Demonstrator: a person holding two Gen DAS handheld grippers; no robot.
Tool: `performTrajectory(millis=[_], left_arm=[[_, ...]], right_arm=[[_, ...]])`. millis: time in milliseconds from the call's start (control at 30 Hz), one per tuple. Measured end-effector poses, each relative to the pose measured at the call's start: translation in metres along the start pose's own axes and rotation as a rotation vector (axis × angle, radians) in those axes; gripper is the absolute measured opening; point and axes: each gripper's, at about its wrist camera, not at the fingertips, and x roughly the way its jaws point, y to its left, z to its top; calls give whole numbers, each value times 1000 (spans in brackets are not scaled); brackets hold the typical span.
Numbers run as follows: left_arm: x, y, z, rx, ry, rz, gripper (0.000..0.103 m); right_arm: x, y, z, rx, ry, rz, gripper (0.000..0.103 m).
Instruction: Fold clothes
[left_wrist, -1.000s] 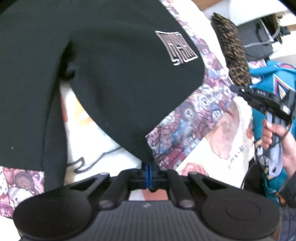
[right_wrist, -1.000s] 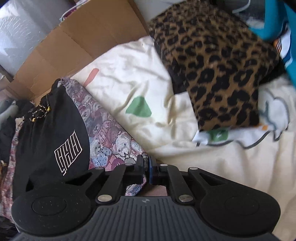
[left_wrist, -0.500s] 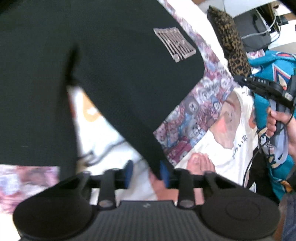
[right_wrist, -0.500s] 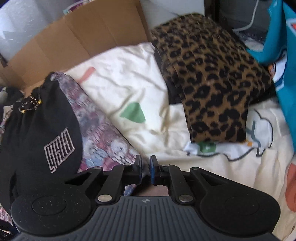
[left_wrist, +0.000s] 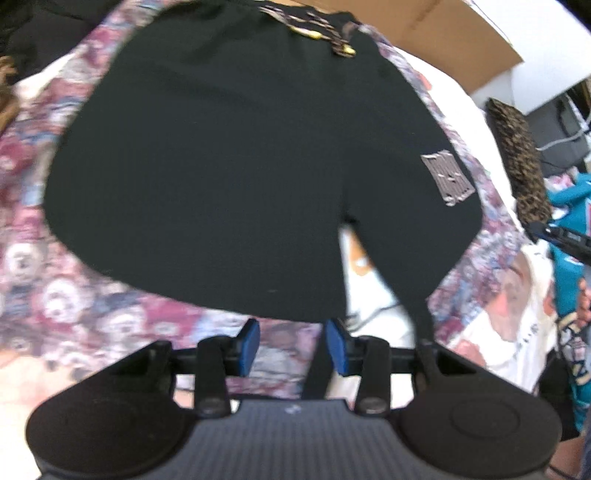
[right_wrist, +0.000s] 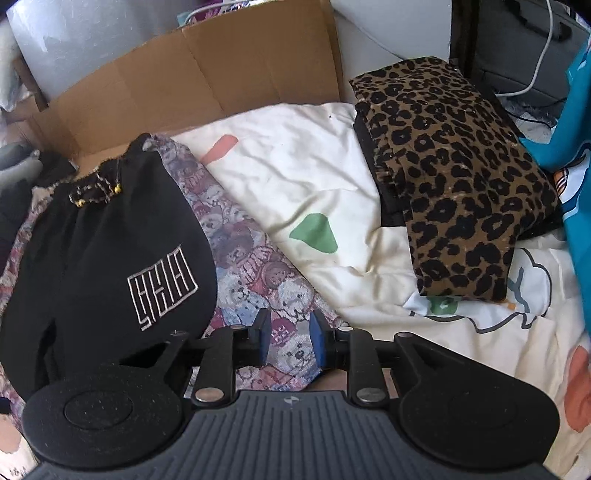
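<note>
Black shorts (left_wrist: 229, 177) blurred, hem behind parted empty left gripper (left_wrist: 291, 345); right gripper (right_wrist: 287, 341) opening, empty

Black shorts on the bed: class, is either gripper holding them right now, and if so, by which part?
Neither. The left gripper stands open just off the hem of the black shorts. The right gripper is opening over the teddy-bear print fabric, nothing between its pads.

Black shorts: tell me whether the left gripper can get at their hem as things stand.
Probably yes. The left gripper is open with nothing between its pads, and the black shorts lie flat on the teddy-bear print fabric with their near hem just ahead, uncovered.
</note>
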Motion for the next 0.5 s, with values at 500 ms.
performTrajectory(millis=[500], left_arm=[[-31, 49, 7, -96, -46, 179, 42]], right_arm=[[22, 22, 0, -55, 36, 41, 24]])
